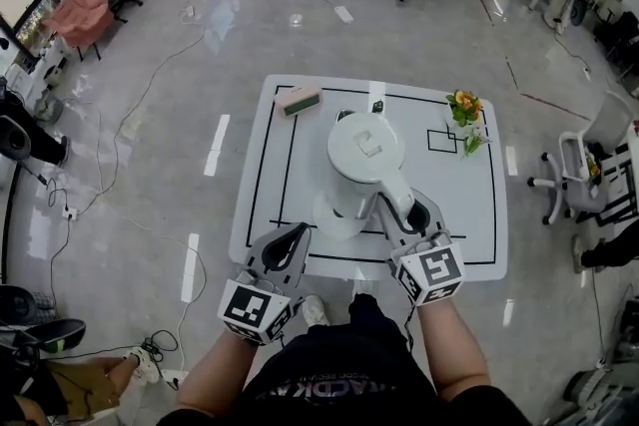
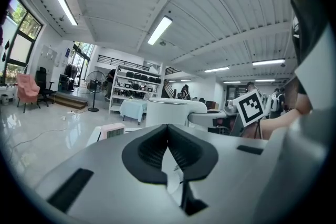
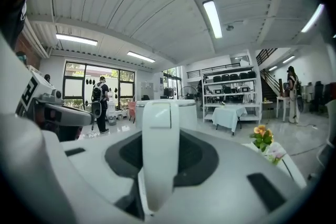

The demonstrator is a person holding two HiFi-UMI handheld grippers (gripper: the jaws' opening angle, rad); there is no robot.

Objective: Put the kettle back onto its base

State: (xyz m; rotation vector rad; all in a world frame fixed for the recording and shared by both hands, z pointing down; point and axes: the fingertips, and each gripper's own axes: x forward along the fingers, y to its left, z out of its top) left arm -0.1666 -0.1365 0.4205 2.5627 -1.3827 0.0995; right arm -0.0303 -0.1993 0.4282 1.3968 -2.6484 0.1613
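Observation:
The white kettle hangs over the middle of the white table, its lid facing up. Its handle runs back toward me, and my right gripper is shut on it. In the right gripper view the handle stands upright between the jaws, with the kettle's body behind it. The round white base shows below the kettle's near left side; whether the two touch I cannot tell. My left gripper is at the table's near edge, left of the base, shut and empty. Its tips meet, and the kettle is ahead of them.
A small pink box lies at the table's far left, and a small vase of flowers stands at the far right by a drawn square. Cables run over the floor on the left. A white office chair stands right of the table.

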